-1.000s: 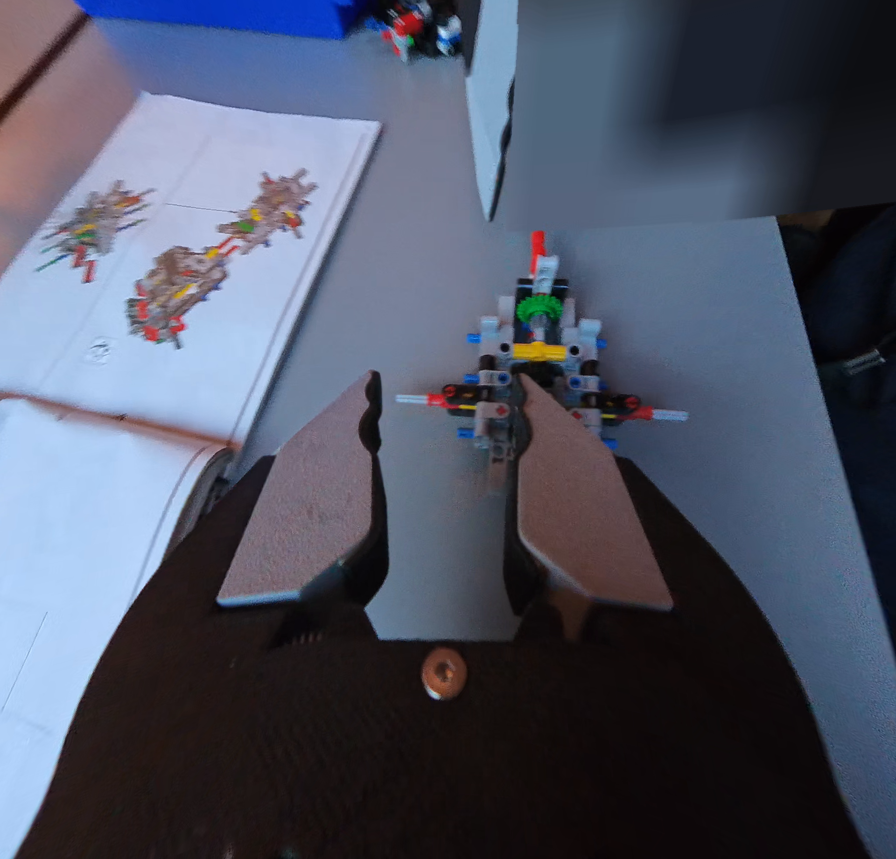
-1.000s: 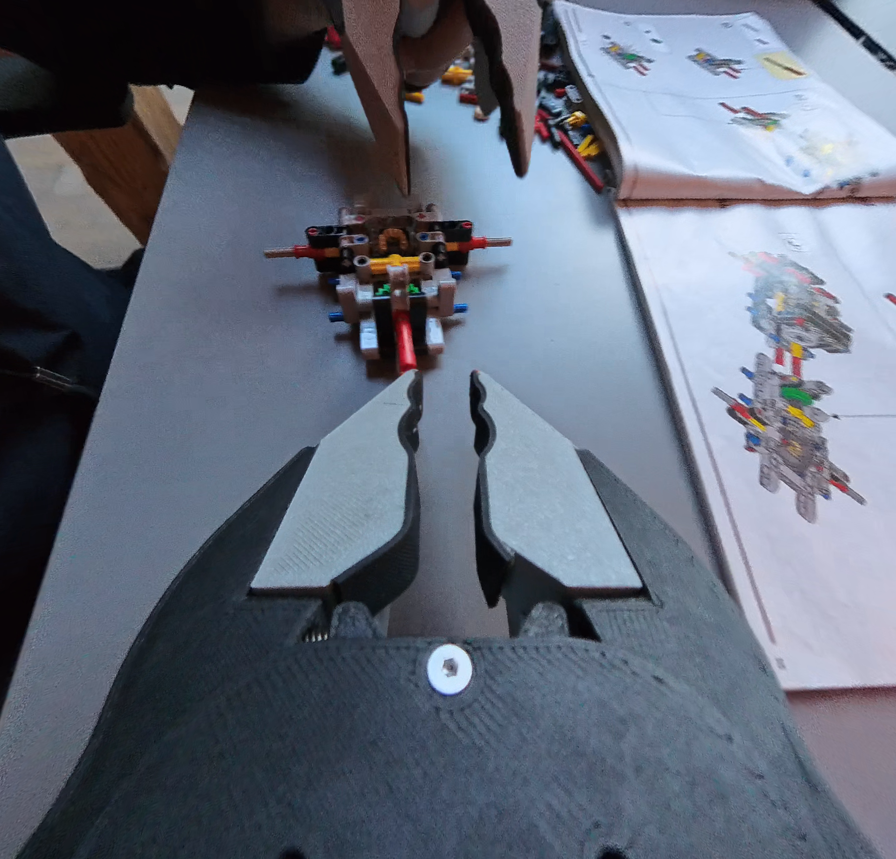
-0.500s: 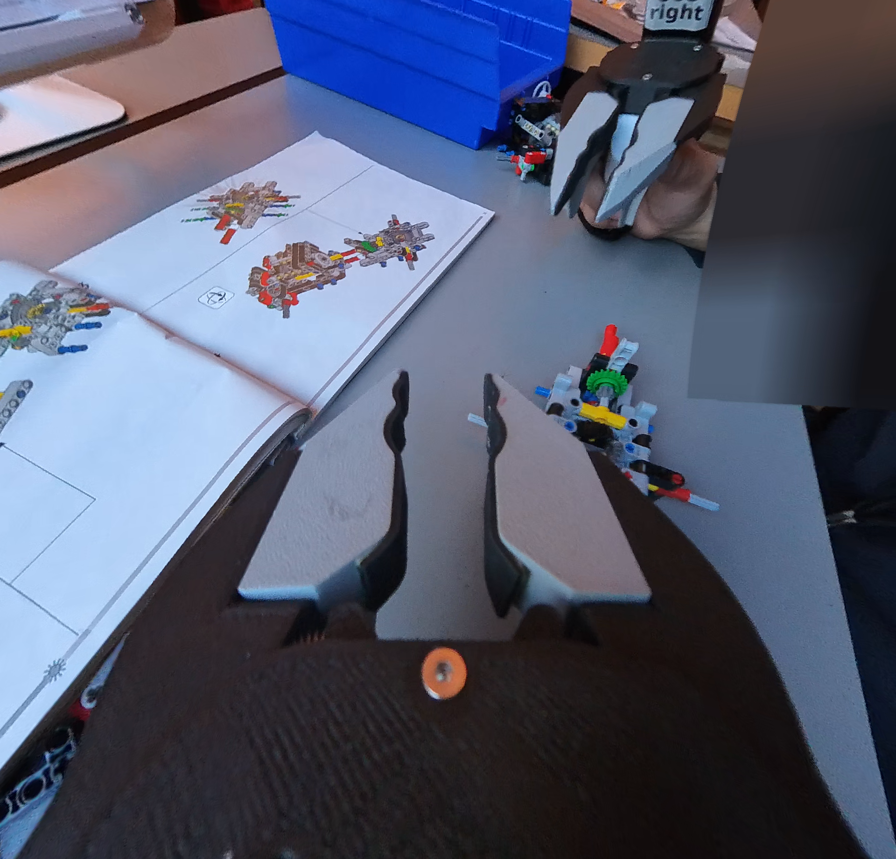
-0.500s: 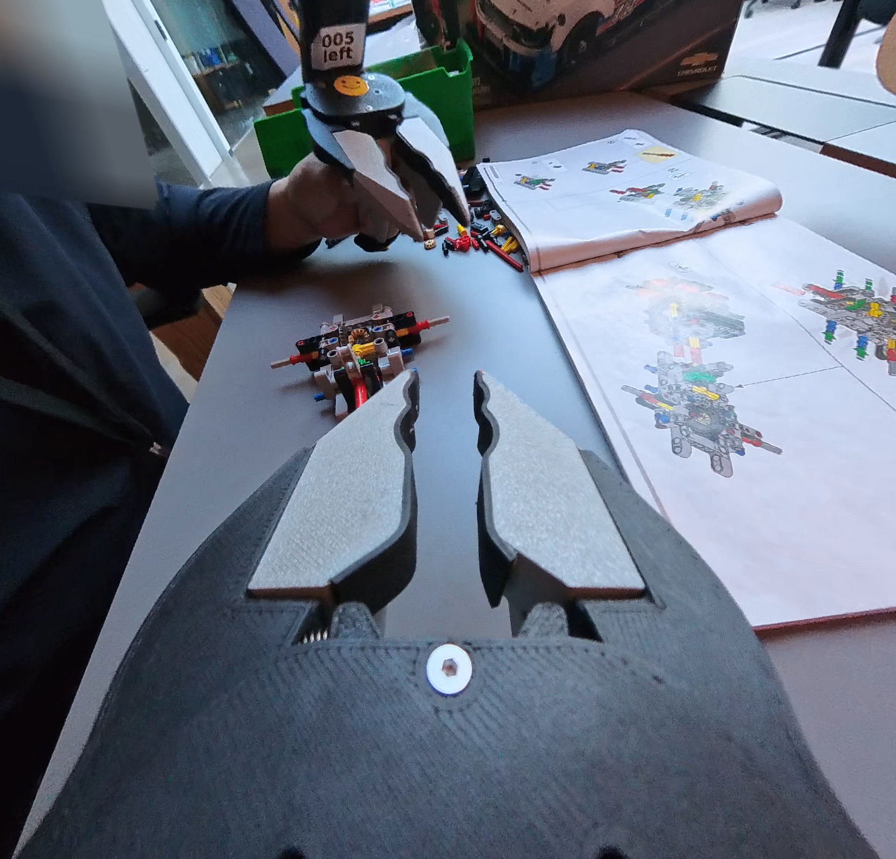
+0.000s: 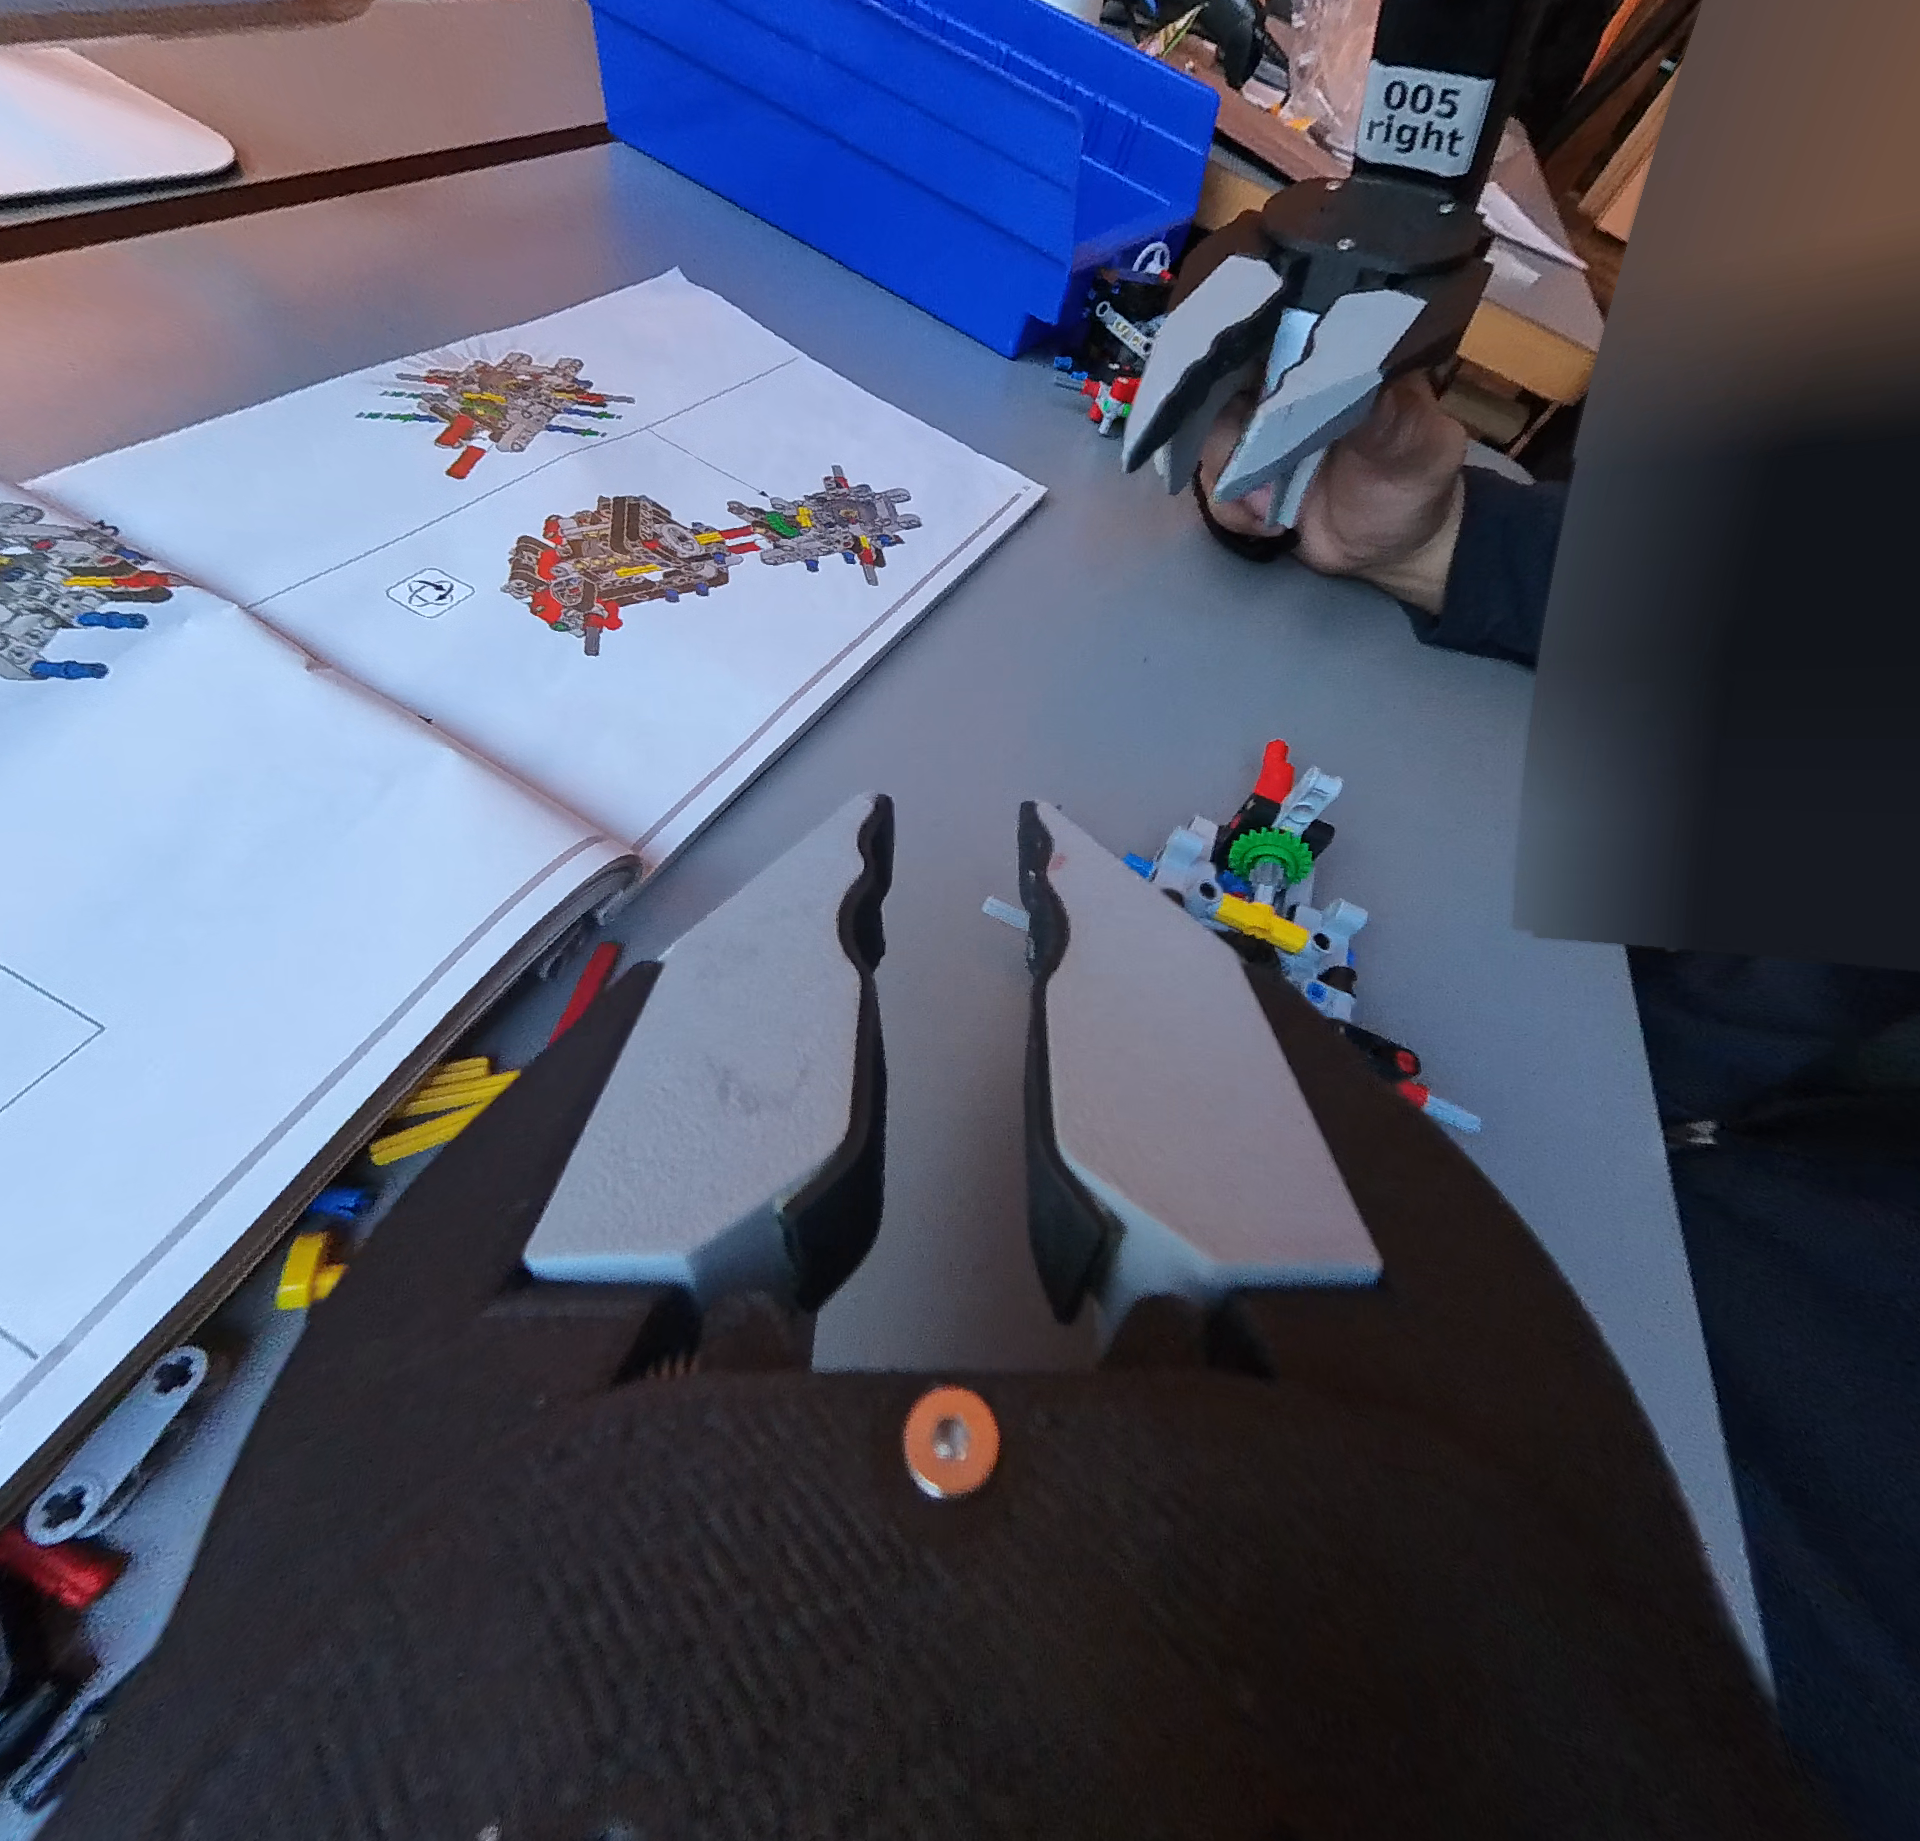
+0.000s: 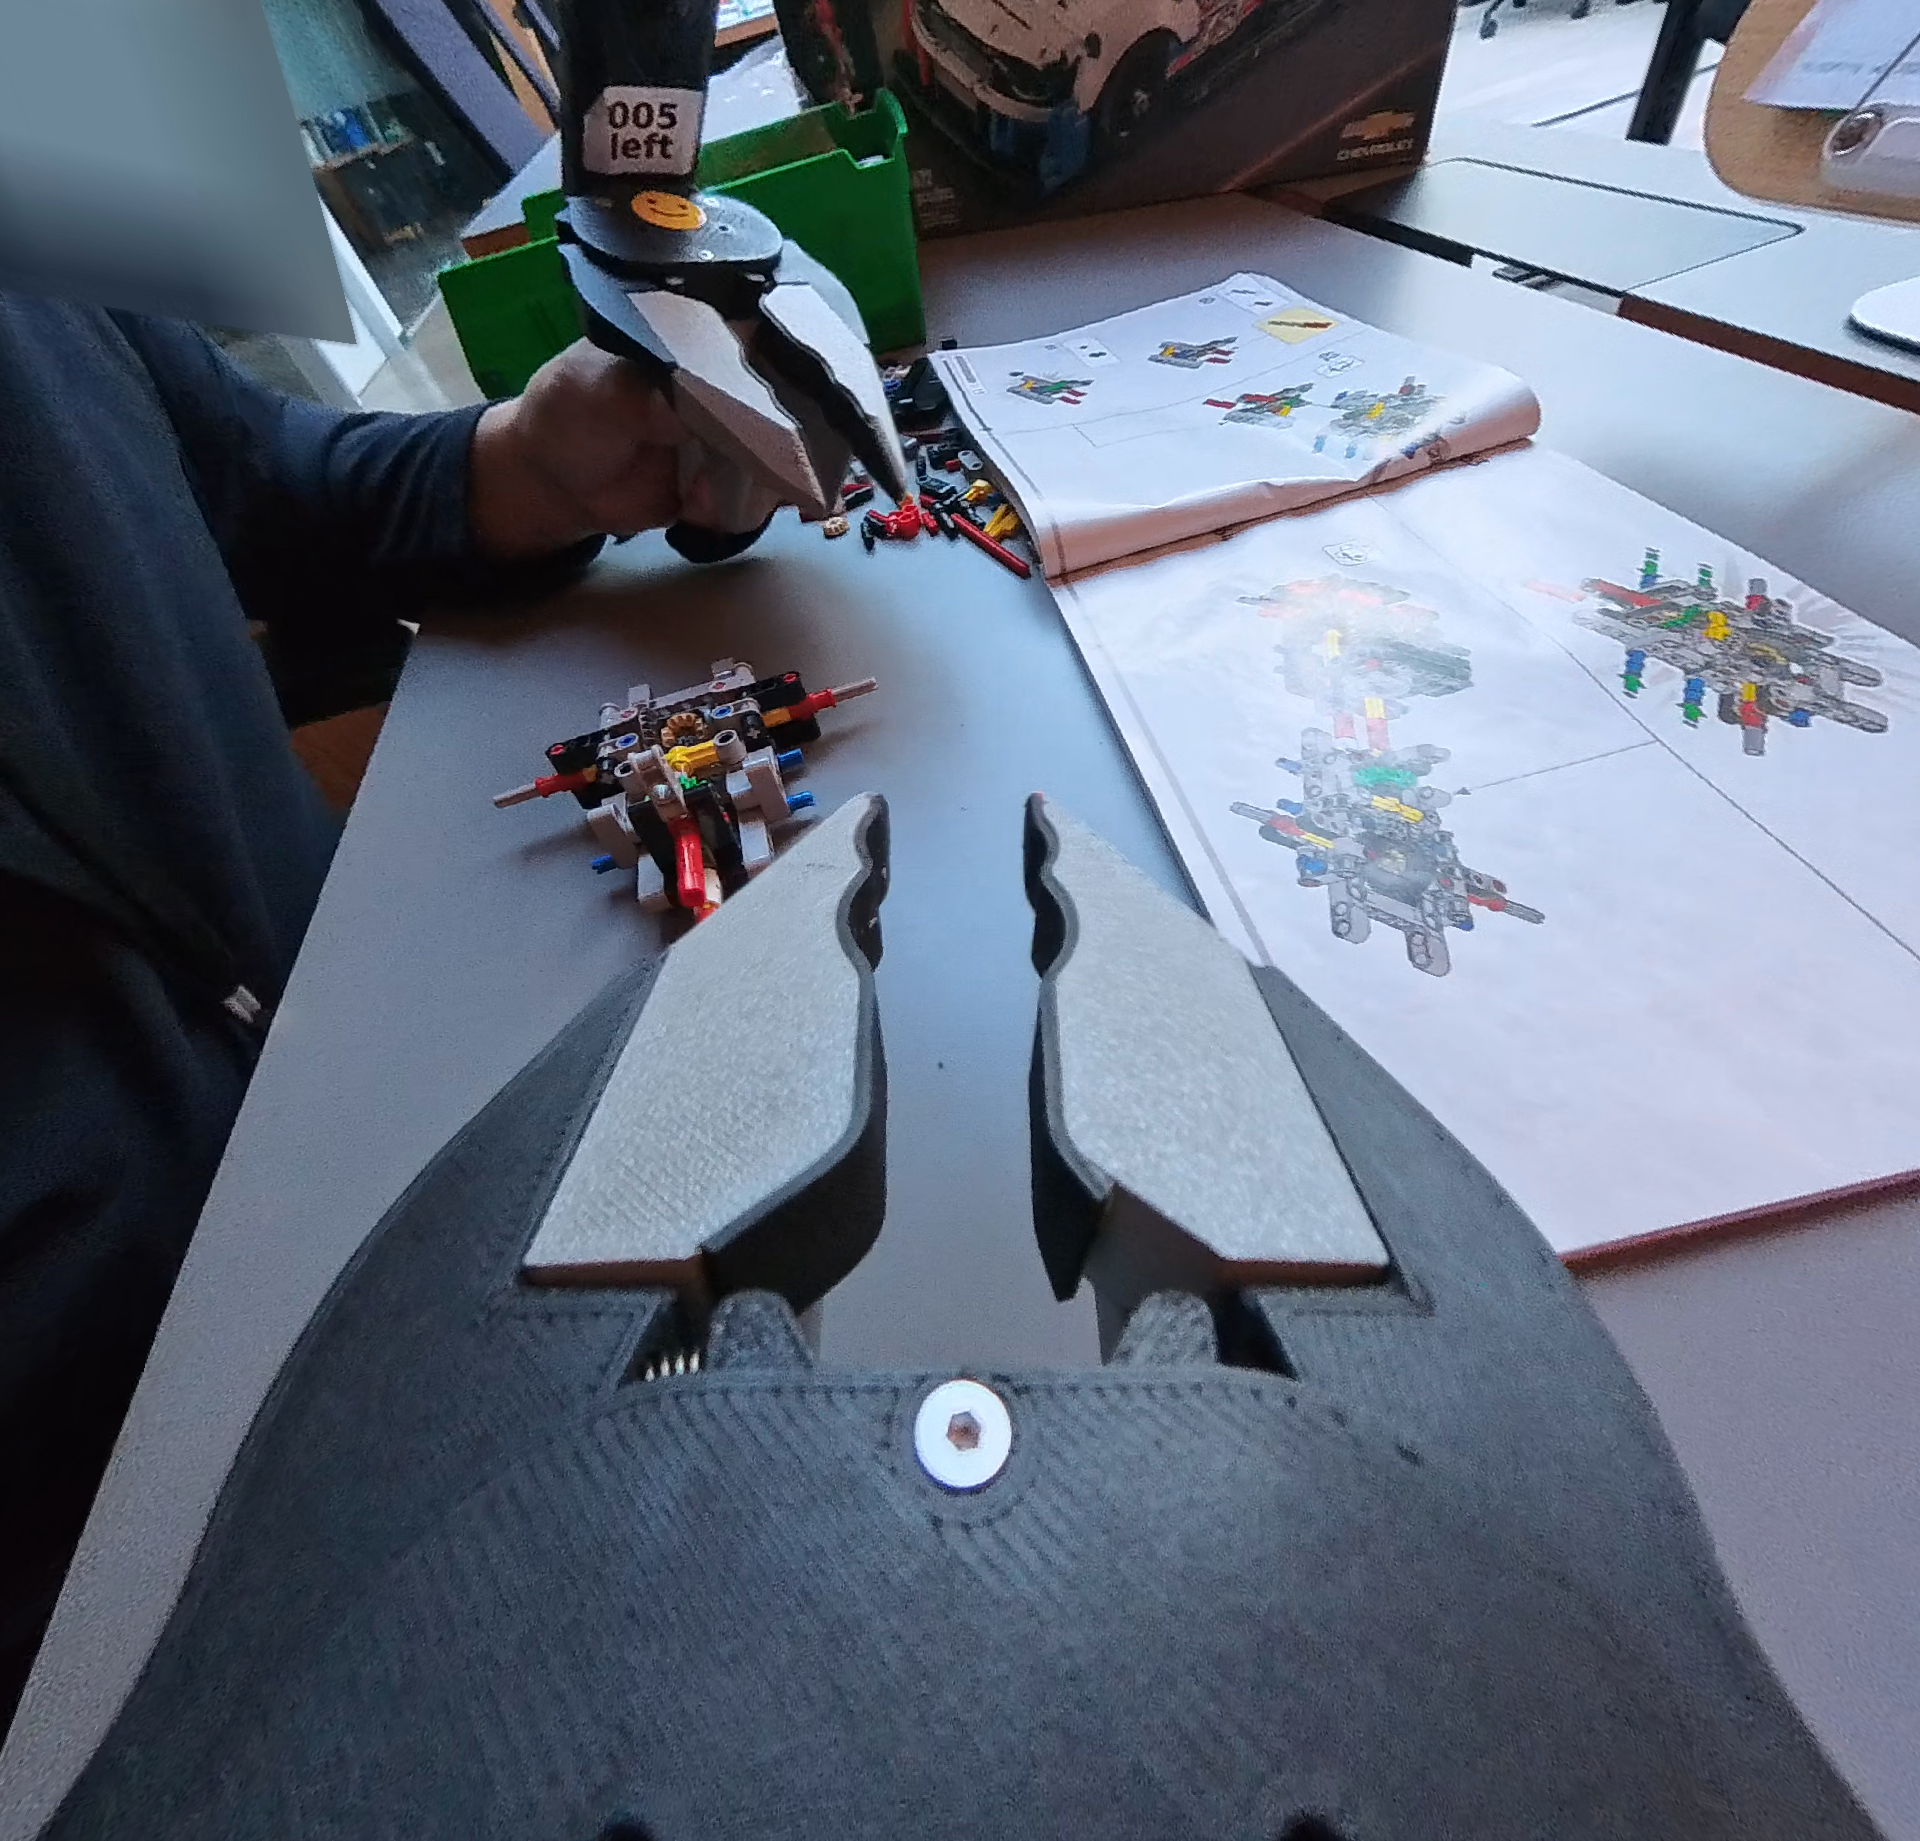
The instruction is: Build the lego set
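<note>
Both tools stand part-open and empty above the grey tabletop [image 6: 987, 648]. The small multicoloured brick assembly with grey cross-axles [image 6: 686, 783] lies between them, just beside the right tool [image 6: 956, 825], its long axle crosswise. The left tool [image 6: 852, 487] hovers farther off, over loose bricks.

Matt table [image 6: 966, 648], seemingly glossy paper booklet [image 6: 1558, 1012]

A white label [image 5: 1418, 118] with dark print sits on the right gripper's [image 5: 1184, 477] handle. A second label [image 6: 641, 129] is on the left gripper [image 6: 860, 496], above a yellow smiley sticker [image 6: 665, 212]. The cardboard box [image 6: 1195, 118] carries a printed logo. The booklet [image 5: 312, 856] shows a small framed symbol.
</note>
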The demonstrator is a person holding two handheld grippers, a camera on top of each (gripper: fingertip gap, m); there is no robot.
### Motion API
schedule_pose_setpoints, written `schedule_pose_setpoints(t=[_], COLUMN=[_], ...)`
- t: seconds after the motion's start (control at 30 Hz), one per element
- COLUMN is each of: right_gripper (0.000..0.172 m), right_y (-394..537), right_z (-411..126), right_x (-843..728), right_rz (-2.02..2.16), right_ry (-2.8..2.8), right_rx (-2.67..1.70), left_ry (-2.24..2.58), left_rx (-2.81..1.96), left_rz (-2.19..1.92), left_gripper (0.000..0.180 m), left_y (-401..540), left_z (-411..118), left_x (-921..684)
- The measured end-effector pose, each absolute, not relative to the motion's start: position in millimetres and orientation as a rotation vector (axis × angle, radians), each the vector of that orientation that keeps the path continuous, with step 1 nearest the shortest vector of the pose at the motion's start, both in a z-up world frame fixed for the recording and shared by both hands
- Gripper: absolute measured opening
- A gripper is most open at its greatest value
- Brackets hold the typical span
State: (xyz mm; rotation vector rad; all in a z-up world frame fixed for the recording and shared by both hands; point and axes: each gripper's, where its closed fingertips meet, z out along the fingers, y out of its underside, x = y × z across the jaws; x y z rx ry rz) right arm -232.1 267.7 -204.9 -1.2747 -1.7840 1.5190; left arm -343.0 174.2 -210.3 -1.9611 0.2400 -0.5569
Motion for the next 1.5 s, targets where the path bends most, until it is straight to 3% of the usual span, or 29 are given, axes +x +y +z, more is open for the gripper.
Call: schedule_pose_setpoints(t=[0.73, 1.07, 1.23, 1.5], right_gripper=[0.023, 0.026, 0.022, 0.020], right_y=[273.6, 228.9, 205.0, 182.7], right_z=[-201.6, -218.7, -228.8, -242.9], right_x=[-230.1, -215.2, -211.2, -215.6], right_rz=[1.591, 1.514, 1.428, 1.249], right_ry=[-1.778, -2.008, -2.104, -2.161], right_rx=[-1.274, -1.198, -1.154, -1.115], left_ry=[0.280, 0.454, 0.676, 0.977], left_rx=[-2.004, -1.978, -1.999, -2.200], left_rz=[-0.601, -0.730, -0.646, -0.293], left_gripper=[0.020, 0.051, 0.052, 0.057], left_y=[172.4, 157.3, 149.4, 165.1], left_z=[-221.0, -207.9, -202.9, -256.3], left_x=[-338.1, -305.3, -268.7, -233.3])
